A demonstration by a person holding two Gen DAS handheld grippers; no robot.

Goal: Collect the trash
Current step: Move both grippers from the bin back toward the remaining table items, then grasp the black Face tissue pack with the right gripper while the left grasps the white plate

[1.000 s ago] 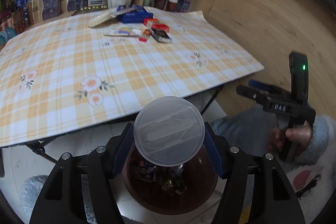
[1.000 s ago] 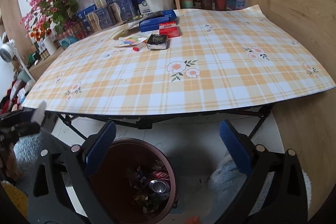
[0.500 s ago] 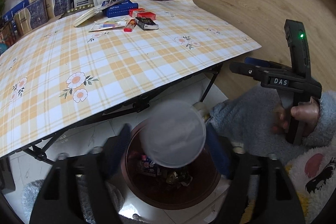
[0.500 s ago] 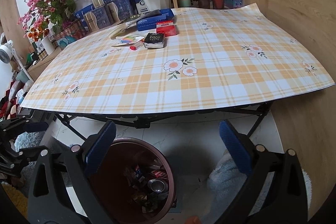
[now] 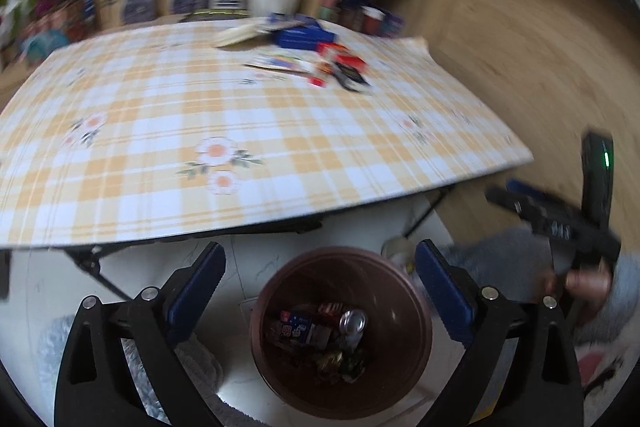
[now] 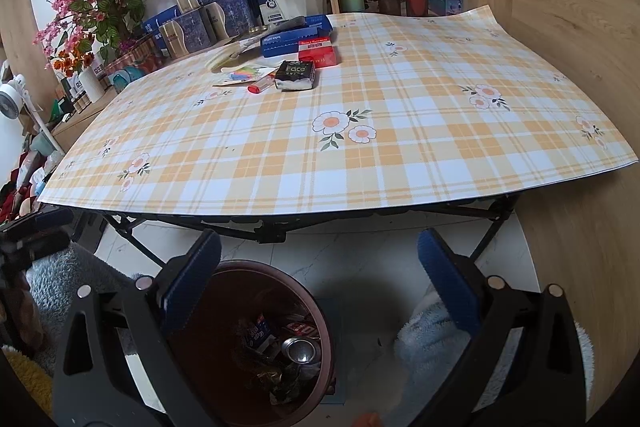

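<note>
The left tool (image 5: 318, 277) is opening over the bin (image 5: 416, 367), holding nothing. The right tool (image 6: 320, 279) is wide open and empty. Reaching for the far-edge packs (image 6: 296, 75) could knock them off the counter (image 6: 400, 163).

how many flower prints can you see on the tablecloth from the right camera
8 flower prints on the tablecloth: centre, right, right edge, far middle, left front, left, and faint ones near the papers and far right. Others may hide under clutter.

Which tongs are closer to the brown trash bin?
Left. The left tongs hang right over the brown trash bin, jaws opening with nothing between them. The right tongs hover off to one side, and the bin sits under only one finger.
</note>
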